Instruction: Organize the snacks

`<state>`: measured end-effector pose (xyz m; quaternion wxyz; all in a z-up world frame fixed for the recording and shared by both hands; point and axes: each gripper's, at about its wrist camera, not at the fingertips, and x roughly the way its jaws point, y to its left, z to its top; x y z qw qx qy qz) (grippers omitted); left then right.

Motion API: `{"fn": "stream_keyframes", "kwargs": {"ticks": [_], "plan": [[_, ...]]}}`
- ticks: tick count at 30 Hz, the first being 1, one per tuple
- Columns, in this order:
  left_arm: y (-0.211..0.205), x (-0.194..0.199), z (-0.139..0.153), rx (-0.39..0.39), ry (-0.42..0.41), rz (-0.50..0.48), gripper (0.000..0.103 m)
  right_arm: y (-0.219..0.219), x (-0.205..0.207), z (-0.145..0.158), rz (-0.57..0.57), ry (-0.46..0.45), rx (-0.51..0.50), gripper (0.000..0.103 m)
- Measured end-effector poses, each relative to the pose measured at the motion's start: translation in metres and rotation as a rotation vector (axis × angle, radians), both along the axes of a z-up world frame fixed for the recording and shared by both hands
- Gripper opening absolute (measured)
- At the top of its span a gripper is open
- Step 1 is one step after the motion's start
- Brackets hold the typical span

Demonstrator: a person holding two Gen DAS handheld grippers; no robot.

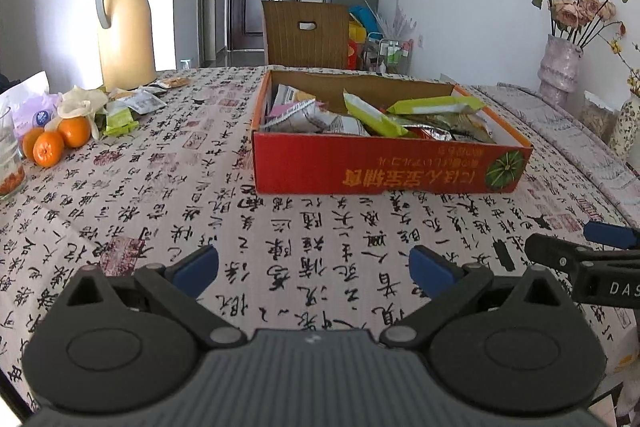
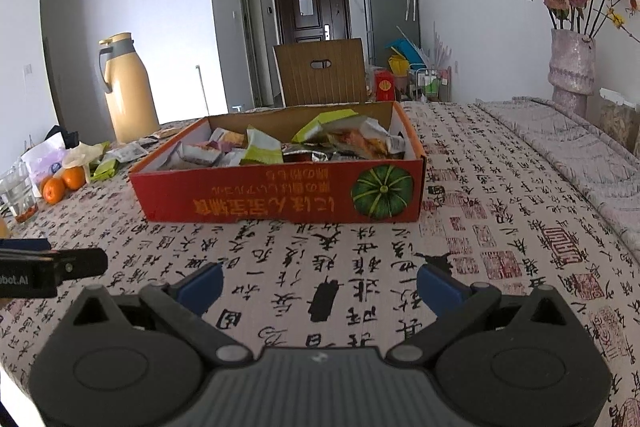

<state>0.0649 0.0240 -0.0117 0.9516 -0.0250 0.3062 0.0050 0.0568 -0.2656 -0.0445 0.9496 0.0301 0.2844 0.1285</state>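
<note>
1. Left wrist view: left gripper [image 1: 314, 269] is hovering low over the desk [image 1: 160, 195], fingers spread wide, holding nothing; likely parked short of the box [image 1: 384, 167] while a target is being picked.
2. Box is sitting mid-desk, open top facing up, so packets can be dropped in from above. Snacks [image 1: 360, 119] are lying heaped inside it, green and silver packs overlapping.
3. Loose packets [image 1: 128, 107] are lying far left by the oranges [image 1: 56, 141] and thermos [image 1: 124, 27], well apart from the box; judging by the task, these are waiting to be moved in.
4. Right gripper tip [image 1: 580, 255] is poking in at the right edge, beside the left one.
5. Right wrist view: right gripper [image 2: 320, 287] is also hovering over bare cloth, spread open, empty, pointing at the box [image 2: 280, 195].
6. Snacks [image 2: 288, 147] are filling the box; stray packs [image 2: 116, 159] are sitting left of it, near the glass [image 2: 18, 195].
7. Vase [image 2: 572, 67] is standing far right, out of the work path.
</note>
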Motion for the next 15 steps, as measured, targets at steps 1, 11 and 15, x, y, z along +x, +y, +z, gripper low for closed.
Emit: {"fn": "stream_keyframes", "kwargs": {"ticks": [1,11,15], "plan": [[-0.0006,0.0,-0.0006,0.001,0.001,0.0,0.103,0.0002,-0.0003,-0.0003,0.0,0.001,0.0,0.103],[-0.001,-0.0002,-0.0007,0.0,0.002,-0.002,0.103,-0.0003,-0.0005,-0.0004,0.0,0.002,0.0,0.103],[-0.0013,-0.0002,-0.0003,-0.001,0.001,-0.002,0.103,-0.0003,-0.0004,-0.0004,0.0,0.003,-0.001,0.103]]}}
